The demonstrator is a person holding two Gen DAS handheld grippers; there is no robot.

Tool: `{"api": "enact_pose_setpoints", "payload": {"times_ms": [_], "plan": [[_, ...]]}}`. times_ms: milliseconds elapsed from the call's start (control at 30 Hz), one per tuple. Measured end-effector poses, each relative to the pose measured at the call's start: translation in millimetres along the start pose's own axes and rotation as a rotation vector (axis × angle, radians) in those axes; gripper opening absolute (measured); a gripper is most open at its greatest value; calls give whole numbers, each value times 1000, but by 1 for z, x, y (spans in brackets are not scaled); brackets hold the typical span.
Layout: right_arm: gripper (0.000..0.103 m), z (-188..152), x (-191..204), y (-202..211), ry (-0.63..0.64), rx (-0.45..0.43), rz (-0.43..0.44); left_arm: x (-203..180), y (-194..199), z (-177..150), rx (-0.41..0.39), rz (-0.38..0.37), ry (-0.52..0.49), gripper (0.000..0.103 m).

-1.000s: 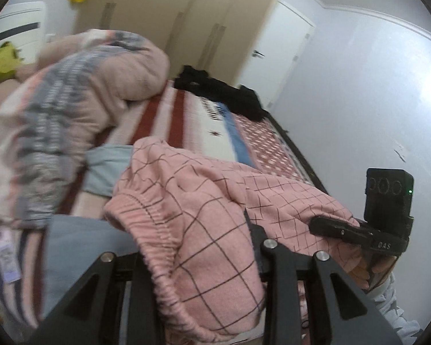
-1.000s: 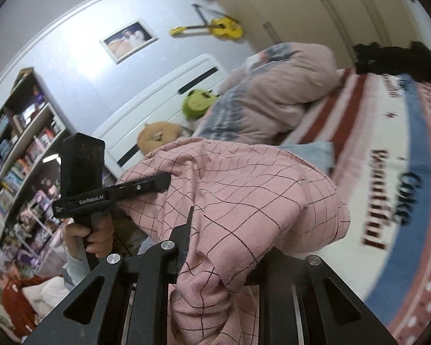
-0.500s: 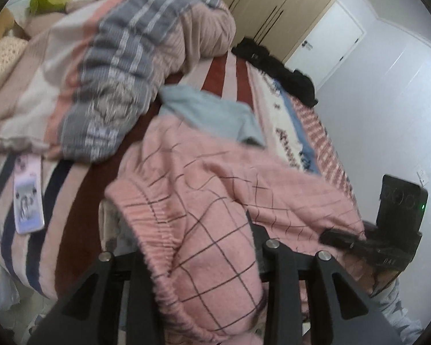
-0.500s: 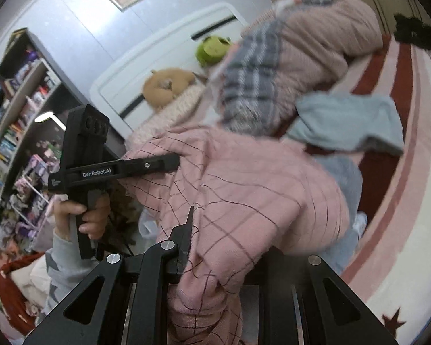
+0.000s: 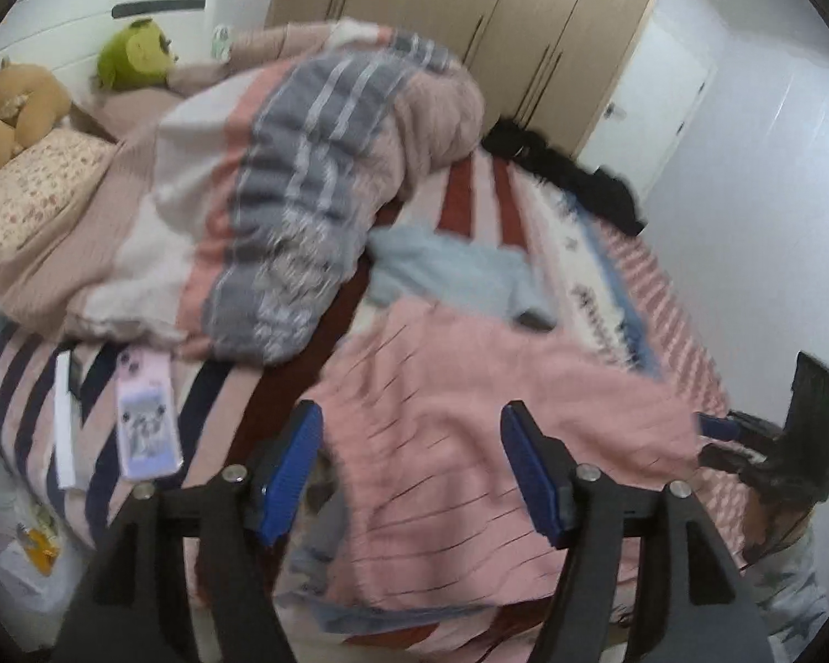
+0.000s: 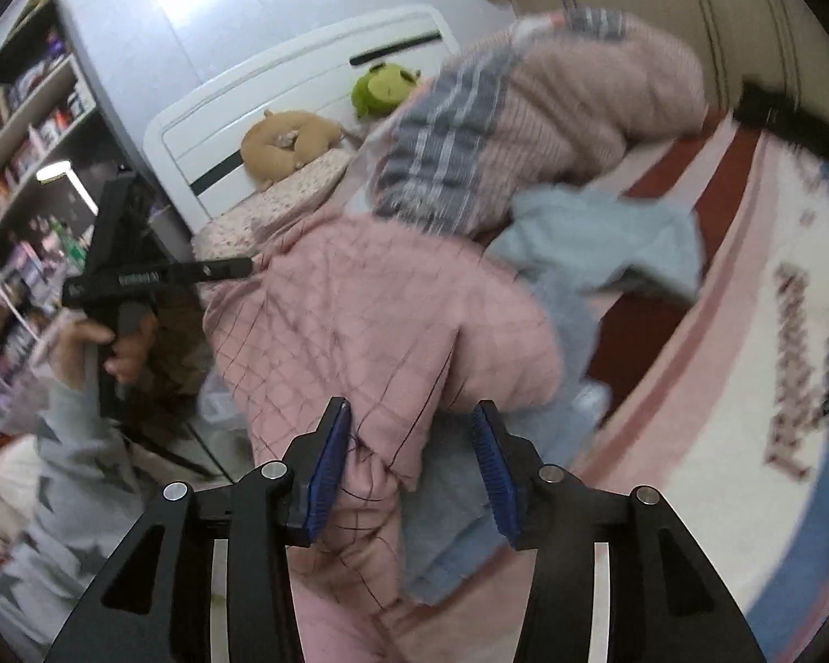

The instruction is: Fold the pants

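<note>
The pink checked pants (image 5: 470, 420) lie spread on the striped bed near its front edge, over a grey-blue garment. My left gripper (image 5: 412, 469) is open just above them, its blue pads (image 5: 290, 467) wide apart with cloth below. In the right wrist view the pants (image 6: 370, 320) lie bunched, and my right gripper (image 6: 412, 464) is open with a fold of pink cloth loose between the jaws. The other gripper shows at the far edge of each view (image 5: 801, 431) (image 6: 138, 276).
A rumpled pink and grey duvet (image 5: 282, 177) fills the left of the bed. A light blue garment (image 5: 453, 271) lies behind the pants. A phone (image 5: 146, 414) and a white strip lie at the left. Black clothes (image 5: 569, 177) lie at the far end. Shelves (image 6: 22, 138) stand beside the bed.
Both grippers have opened and let go of the pants, which have dropped from held up onto the bed. Both cameras now look down at the cloth.
</note>
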State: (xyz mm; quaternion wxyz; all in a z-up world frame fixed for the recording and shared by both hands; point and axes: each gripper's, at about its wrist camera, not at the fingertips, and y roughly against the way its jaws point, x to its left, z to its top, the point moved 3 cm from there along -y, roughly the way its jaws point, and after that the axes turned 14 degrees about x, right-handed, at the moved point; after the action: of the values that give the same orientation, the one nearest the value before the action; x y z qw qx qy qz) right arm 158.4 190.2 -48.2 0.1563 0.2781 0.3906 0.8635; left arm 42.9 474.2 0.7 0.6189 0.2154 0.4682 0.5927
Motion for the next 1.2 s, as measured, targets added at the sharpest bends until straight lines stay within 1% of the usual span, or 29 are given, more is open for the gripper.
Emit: {"api": "enact_pose_setpoints", "payload": {"times_ms": [33, 100, 133, 200, 267, 367, 433, 533, 600, 700, 767, 833, 900, 967, 1100, 1200], "plan": [[42, 2, 4, 9, 22, -25, -27, -11, 2, 3, -12, -28, -28, 63], [45, 11, 13, 22, 64, -76, -57, -31, -5, 8, -13, -38, -88, 63], [46, 16, 17, 25, 76, -92, -50, -37, -9, 9, -7, -45, -111, 63], [47, 24, 25, 23, 93, -100, 0, -46, -25, 12, 20, -57, -130, 63], [47, 29, 31, 5, 120, -72, 30, -40, -41, 13, 51, -43, -112, 63], [47, 30, 30, -25, 141, -23, -16, -18, -66, 12, 102, 12, -50, 63], [47, 26, 23, -43, 132, 3, -33, -6, -78, 6, 128, 2, -11, 63], [47, 16, 12, -59, 114, 33, -3, 2, -88, -2, 139, 6, -2, 63], [47, 13, 7, -65, 110, 34, 8, 2, -88, -3, 134, 10, -2, 63], [48, 12, 7, -65, 107, 27, 3, -1, -87, -5, 129, 31, -3, 63], [49, 13, 8, -63, 103, 26, 2, -6, -84, -7, 115, 50, -8, 64], [53, 11, 10, -58, 102, 15, 5, -13, -77, -8, 96, 64, -14, 68], [58, 9, 12, -51, 105, 1, 7, -23, -68, -9, 74, 75, -24, 70], [61, 6, 13, -44, 102, -17, 2, -34, -60, -11, 49, 89, -36, 71], [65, -3, 13, -25, 90, -50, -14, -70, -41, -20, -25, 123, -86, 77], [71, -15, 10, -5, 84, -84, -36, -104, -27, -28, -79, 123, -131, 79]]}}
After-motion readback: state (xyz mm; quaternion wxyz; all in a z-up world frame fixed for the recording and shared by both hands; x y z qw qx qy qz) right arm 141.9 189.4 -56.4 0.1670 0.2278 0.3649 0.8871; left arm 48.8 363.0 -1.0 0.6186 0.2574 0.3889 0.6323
